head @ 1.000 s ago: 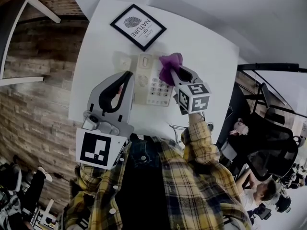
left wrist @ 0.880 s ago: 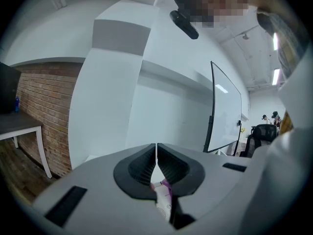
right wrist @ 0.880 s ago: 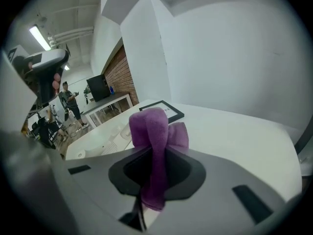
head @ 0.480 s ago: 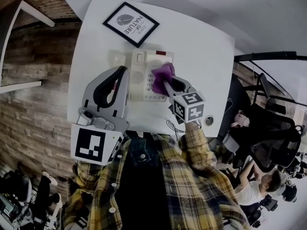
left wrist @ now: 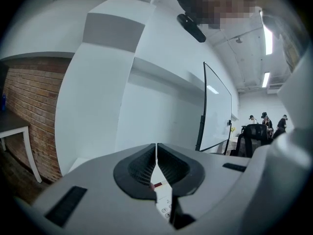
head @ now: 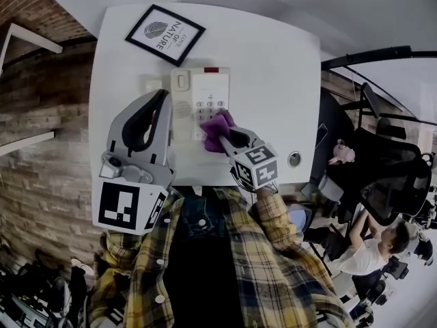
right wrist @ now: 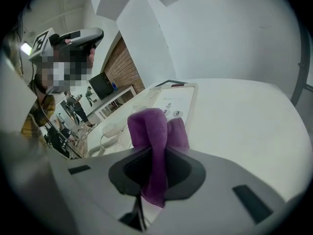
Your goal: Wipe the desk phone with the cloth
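Observation:
A white desk phone point(head: 205, 94) lies on the white table point(head: 280, 80), keypad up. My right gripper point(head: 226, 134) is shut on a purple cloth point(head: 214, 130), which rests on the near end of the keypad. In the right gripper view the cloth point(right wrist: 152, 131) bulges out between the jaws of that gripper point(right wrist: 154, 153), with the phone point(right wrist: 172, 101) just beyond. My left gripper point(head: 162, 97) hangs to the left of the phone, shut with nothing in it point(left wrist: 156, 153). A white handset point(right wrist: 110, 130) with a coiled cord lies beside the phone.
A black-framed picture point(head: 164, 34) lies at the table's far edge. A round cable grommet point(head: 294, 159) sits near the right front corner. A brick wall point(head: 41, 156) runs along the left. Office chairs point(head: 382, 183) and a person point(head: 369, 251) are at the right.
My right gripper has dragged the purple cloth from the far end of the phone down over the keypad toward me. The left gripper has stayed shut beside the phone.

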Motion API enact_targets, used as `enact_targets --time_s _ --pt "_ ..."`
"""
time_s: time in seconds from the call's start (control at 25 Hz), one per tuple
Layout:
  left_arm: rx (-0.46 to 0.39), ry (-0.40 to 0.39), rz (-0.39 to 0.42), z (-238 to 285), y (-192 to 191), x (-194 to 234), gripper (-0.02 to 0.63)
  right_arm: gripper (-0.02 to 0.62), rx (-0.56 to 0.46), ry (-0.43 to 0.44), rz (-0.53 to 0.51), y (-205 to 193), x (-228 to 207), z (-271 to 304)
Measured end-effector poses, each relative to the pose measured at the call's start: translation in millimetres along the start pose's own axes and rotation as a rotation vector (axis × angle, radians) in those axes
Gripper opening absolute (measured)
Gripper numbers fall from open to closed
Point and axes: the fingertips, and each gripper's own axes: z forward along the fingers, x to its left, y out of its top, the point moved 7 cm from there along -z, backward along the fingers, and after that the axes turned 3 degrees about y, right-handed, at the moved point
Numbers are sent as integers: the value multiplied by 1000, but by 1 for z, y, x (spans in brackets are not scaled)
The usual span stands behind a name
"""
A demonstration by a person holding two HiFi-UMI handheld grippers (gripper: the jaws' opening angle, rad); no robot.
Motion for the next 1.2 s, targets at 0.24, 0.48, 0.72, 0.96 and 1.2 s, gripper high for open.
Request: enact_targets --time_s 0.24,0.48,0.72,0.96,1.2 --pt "-4 -15 -3 1 1 0 21 60 37 18 11 -12 7 -4" --pt "-13 4 -12 -6 2 7 21 61 41 9 -20 2 7 -8" --pt "-31 44 -24 -17 4 15 21 61 -72 -22 -83 58 -3 -11" --pt "-43 81 -30 -26 6 23 21 61 -200 -90 -143 125 -22 -5" --pt "-56 125 -35 -34 9 32 21 61 -230 -118 -168 166 -33 17"
